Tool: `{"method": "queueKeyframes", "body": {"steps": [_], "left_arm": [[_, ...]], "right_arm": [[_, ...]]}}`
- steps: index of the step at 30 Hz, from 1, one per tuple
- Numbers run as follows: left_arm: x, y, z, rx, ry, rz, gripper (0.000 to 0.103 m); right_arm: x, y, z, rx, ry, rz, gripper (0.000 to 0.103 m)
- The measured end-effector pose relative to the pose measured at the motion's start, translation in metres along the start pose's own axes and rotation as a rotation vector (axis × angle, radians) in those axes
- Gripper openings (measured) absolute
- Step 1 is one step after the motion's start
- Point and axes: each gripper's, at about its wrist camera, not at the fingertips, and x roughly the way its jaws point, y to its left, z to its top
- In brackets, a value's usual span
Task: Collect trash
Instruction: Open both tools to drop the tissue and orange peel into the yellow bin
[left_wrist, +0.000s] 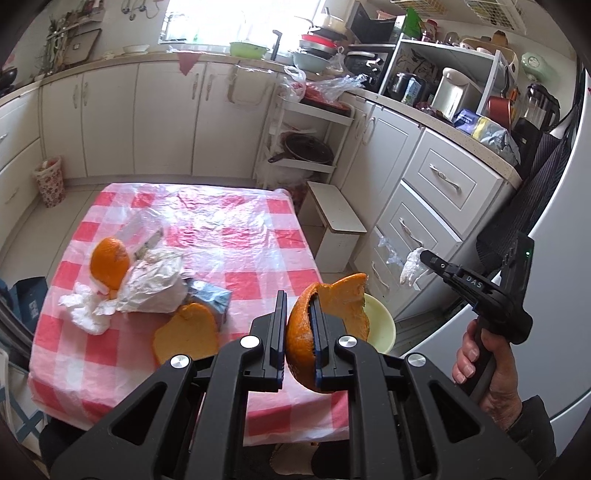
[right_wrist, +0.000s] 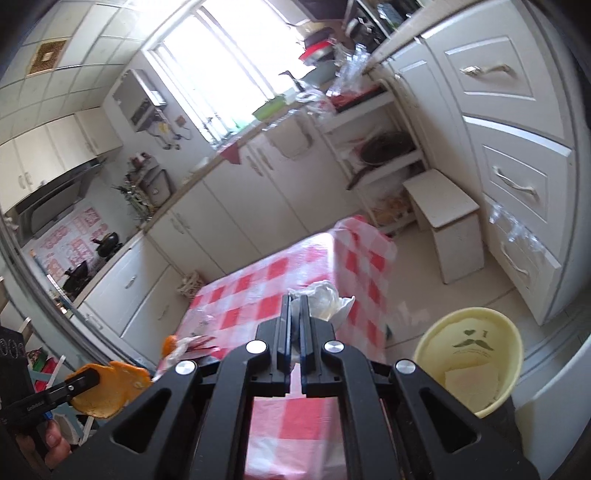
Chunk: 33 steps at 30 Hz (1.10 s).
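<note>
Orange peel (left_wrist: 332, 325): curved, dimpled rind, pinched between the closed jaws of the left gripper (left_wrist: 299, 332), held above the near edge of the checked tablecloth (left_wrist: 258, 266). White crumpled bag (right_wrist: 325, 299): thin, wrinkled plastic, clamped in the right gripper (right_wrist: 294, 325), jaws nearly together. Yellow bin (right_wrist: 476, 354): round, smooth, on the floor beside the table. Right hand (left_wrist: 480, 373): wrapped around the handle, gripper tilted downward.

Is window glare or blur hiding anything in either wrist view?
Left wrist: the window is blown out, plastic over the tablecloth glints, orange peel stays sharp. Right wrist: glare whitens the window, the table edge smears, the yellow bin reads clearly.
</note>
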Motion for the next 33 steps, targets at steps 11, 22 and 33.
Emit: {"method": "queueKeyframes", "body": {"steps": [11, 22, 33], "left_arm": [[0.108, -0.041, 0.009, 0.001, 0.122, -0.069, 0.011], [0.246, -0.110, -0.007, 0.041, 0.285, -0.076, 0.011], [0.340, -0.170, -0.030, 0.028, 0.449, -0.076, 0.038]], "right_arm": [[0.064, -0.107, 0.006, 0.170, 0.243, -0.220, 0.004], [0.051, -0.148, 0.037, 0.404, 0.134, -0.231, 0.050], [0.003, -0.091, 0.055, 0.196, -0.095, -0.243, 0.063]]}}
